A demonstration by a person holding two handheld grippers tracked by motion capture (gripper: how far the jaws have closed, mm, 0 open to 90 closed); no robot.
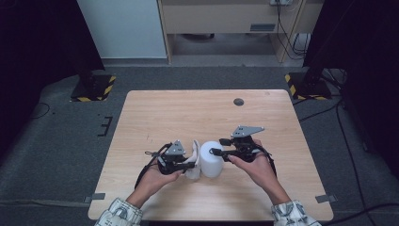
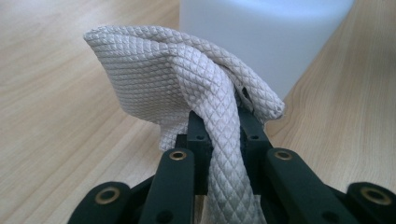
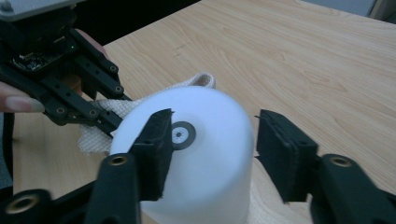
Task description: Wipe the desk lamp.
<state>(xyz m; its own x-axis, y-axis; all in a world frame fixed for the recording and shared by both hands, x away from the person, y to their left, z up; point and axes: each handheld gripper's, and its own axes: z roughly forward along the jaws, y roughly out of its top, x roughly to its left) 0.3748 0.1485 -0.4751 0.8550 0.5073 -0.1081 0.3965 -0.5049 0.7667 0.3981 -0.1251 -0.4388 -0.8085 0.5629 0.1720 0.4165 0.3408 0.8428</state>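
The white cup (image 2: 266, 37) is cut off by the left gripper view's top edge, its lower part hidden behind the cloth (image 2: 187, 79).

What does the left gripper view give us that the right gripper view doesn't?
Left gripper view: the left gripper with its jaws shut on the white cloth; the quilted fabric runs down between the jaws, and the diamond weave is clear.

Right gripper view: the right gripper with its jaws spread above the white cup, which stands upside down, and not pressing on it; a small dark ring at the middle of the cup's base; the left gripper from outside, with a person's fingers behind it.

Both: cloth beside the cup, on the wooden table.
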